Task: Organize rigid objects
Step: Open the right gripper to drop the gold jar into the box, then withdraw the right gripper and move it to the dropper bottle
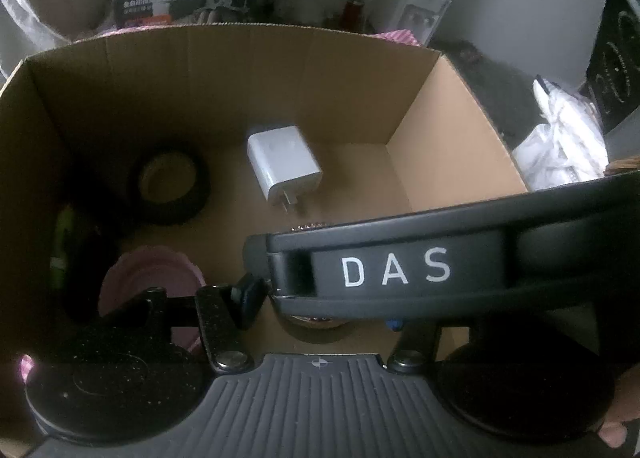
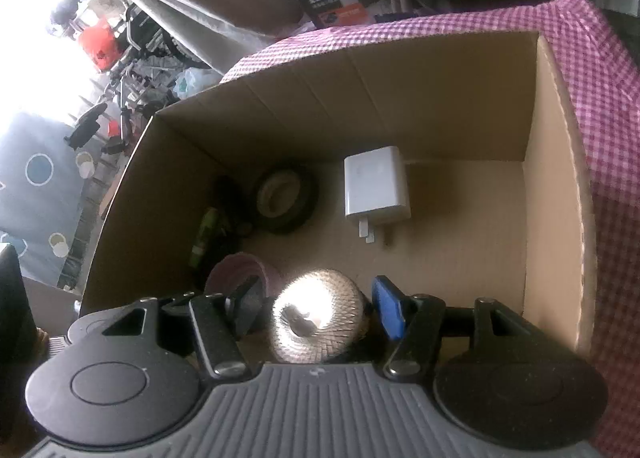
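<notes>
An open cardboard box (image 2: 556, 161) (image 1: 452, 97) sits on a pink checked cloth (image 2: 612, 105). My right gripper (image 2: 316, 304) hangs low inside it. A pale woven twine spool (image 2: 316, 322) stands between its black left finger and blue right finger (image 2: 386, 306), with thin dark gaps at both pads. My left gripper (image 1: 320, 310) points in from behind. The right gripper's black body marked DAS (image 1: 396, 272) covers most of its gap. Only the left gripper's black finger (image 1: 250, 298), a blue sliver and the spool's lower edge (image 1: 316, 328) show there.
On the box floor lie a white plug charger (image 2: 376, 185) (image 1: 284, 167), a black tape roll (image 2: 286, 199) (image 1: 170, 185), a pink round dish (image 2: 240, 276) (image 1: 148, 278) and a green item (image 2: 206, 230). The floor's right side is bare. White bags (image 1: 560, 145) lie outside.
</notes>
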A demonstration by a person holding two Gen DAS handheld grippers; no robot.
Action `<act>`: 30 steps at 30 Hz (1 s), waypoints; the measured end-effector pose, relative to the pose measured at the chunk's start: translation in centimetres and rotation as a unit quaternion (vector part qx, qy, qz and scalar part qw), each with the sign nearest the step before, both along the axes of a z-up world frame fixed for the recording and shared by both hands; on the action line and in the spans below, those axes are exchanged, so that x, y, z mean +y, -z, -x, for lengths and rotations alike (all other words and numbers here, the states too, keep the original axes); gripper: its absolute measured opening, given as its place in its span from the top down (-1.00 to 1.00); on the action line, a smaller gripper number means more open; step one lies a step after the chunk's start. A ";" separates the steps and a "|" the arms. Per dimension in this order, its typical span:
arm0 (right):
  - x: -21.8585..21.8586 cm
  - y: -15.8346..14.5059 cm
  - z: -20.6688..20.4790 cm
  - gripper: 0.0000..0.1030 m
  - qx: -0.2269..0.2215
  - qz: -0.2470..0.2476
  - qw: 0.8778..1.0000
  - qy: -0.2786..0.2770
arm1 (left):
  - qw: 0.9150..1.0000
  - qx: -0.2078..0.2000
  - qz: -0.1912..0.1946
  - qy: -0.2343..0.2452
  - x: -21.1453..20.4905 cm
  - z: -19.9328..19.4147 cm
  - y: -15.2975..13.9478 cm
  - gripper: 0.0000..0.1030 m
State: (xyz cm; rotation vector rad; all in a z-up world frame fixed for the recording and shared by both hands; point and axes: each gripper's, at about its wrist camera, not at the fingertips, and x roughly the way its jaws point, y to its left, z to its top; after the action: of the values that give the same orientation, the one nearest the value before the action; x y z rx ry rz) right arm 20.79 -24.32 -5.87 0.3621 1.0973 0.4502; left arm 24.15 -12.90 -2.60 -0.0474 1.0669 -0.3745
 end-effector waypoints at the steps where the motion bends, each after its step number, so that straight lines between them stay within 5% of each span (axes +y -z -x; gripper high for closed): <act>1: 0.1 -0.2 0.0 -0.24 -0.003 0.004 1.000 0.000 | 1.000 0.001 0.003 0.000 0.0 0.0 0.0 -0.13; 8: -0.4 -1.6 0.9 -0.24 -0.043 0.013 0.999 0.010 | 0.999 -0.028 0.014 0.005 0.0 0.9 -0.7 -0.44; 13: -1.2 -4.6 3.6 -0.30 -0.108 0.005 0.994 0.024 | 0.996 -0.091 0.022 0.013 0.5 3.4 -2.7 -0.59; 20: -1.7 -10.7 11.0 -0.97 -0.245 0.017 0.969 0.033 | 0.967 -0.246 0.036 0.049 2.7 11.0 -7.6 -0.94; 23: -1.6 -13.0 14.1 -1.00 -0.292 0.023 0.956 0.024 | 0.956 -0.284 0.055 0.048 4.3 13.8 -9.1 -0.98; 26: -1.3 -14.5 17.0 -1.00 -0.321 0.035 0.946 0.023 | 0.953 -0.289 0.085 0.032 6.5 15.8 -9.2 -0.99; 30: 0.0 -14.8 19.5 -1.00 -0.339 0.077 0.937 0.015 | 0.959 -0.261 0.108 0.004 9.7 17.3 -7.7 -0.99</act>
State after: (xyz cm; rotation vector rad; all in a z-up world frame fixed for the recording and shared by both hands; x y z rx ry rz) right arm 1.31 -24.29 8.91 0.0659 0.4464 0.4125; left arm 6.88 -3.25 5.08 -0.1318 0.5012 -0.4769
